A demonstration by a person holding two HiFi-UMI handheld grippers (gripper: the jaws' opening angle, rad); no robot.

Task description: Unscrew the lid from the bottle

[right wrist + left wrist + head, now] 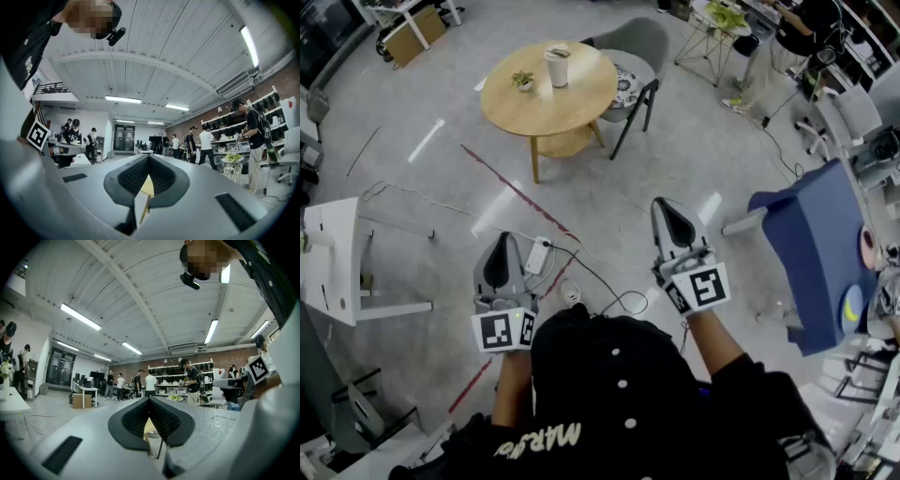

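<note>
A white bottle (557, 67) with a lid stands upright on the round wooden table (581, 98) at the top of the head view, beside a small potted plant (523, 82). My left gripper (498, 246) and right gripper (668, 210) are held level over the floor, well short of the table, both shut with nothing between the jaws. In the left gripper view the left gripper (149, 398) has its dark pads meeting at the tips. The right gripper (148, 157) looks the same in its own view, with a sliver of the yellow table (147, 187) showing in the gap below.
A grey chair (639, 56) stands right of the table. A blue seat (811, 253) is at the right, a white table (328, 253) at the left. Cables and a power strip (538, 255) lie on the floor between me and the table. Several people stand by far shelves (178, 376).
</note>
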